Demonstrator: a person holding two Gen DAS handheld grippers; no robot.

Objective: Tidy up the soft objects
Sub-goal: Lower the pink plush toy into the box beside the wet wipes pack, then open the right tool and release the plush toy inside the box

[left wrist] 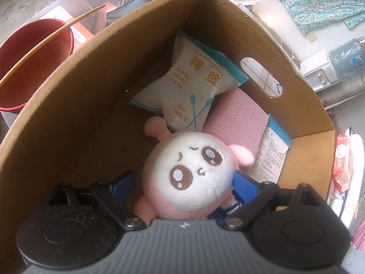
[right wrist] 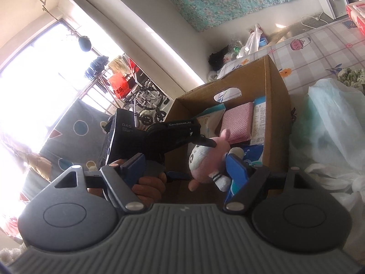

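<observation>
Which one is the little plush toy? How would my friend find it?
Look for the cardboard box on the checked tablecloth. The plush toy sits at its near end, between the left gripper's blue fingers, in front of a cotton swab bag and a pink cloth. It alone has a round white face with big brown eyes and pink ears.

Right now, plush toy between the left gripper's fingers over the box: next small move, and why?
Probably lift the left gripper straight up out of the cardboard box. Its jaws stand wide, with a gap beside the plush toy, so they seem to have let go. The toy sits low in the box by the cotton swab pack and pink cloth. A straight lift should avoid dragging it.
</observation>
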